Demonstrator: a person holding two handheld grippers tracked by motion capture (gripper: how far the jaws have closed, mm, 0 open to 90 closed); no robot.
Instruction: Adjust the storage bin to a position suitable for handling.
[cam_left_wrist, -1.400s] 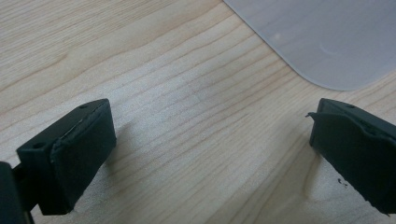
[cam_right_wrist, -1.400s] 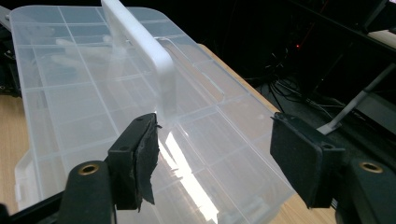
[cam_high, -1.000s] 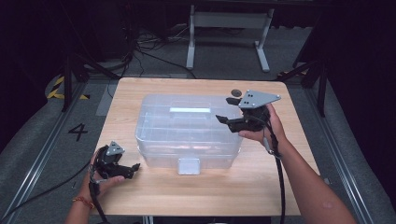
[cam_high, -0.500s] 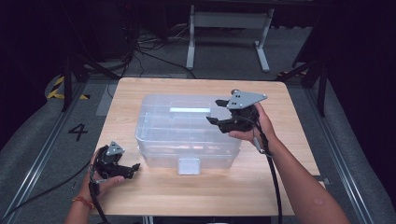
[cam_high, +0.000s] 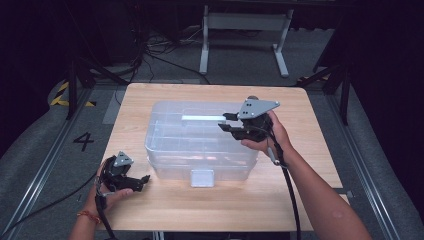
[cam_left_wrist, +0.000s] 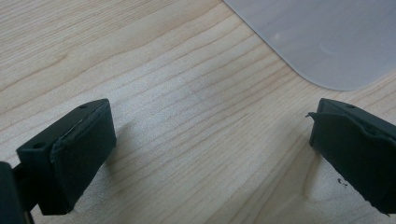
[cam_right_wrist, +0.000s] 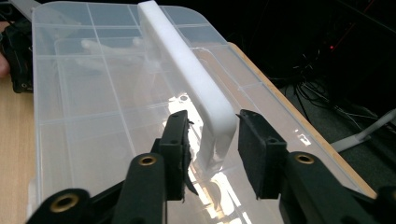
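Dark floor, cables and a metal stand (cam_high: 246, 30) lie beyond the pale wooden bench (cam_high: 170, 215). At its middle sits a clear plastic storage box (cam_high: 165, 150), lid on, with a white handle (cam_right_wrist: 196, 88) running along the top.

Right tool (cam_right_wrist: 212, 154) straddles the near end of that handle; its jaws have just been closing, and a sliver of gap shows on both sides, so the pads are not yet pressing. That stiff bar is the sensible hold. The box looks light, hard and slick, and the lid may flex or lift away if its latch (cam_high: 202, 178) is undone.

The right hand (cam_high: 267, 135) holds its tool roughly level over the lid's right end. Left tool (cam_left_wrist: 210, 140), jaws wide and empty, rests low near the box's front corner.
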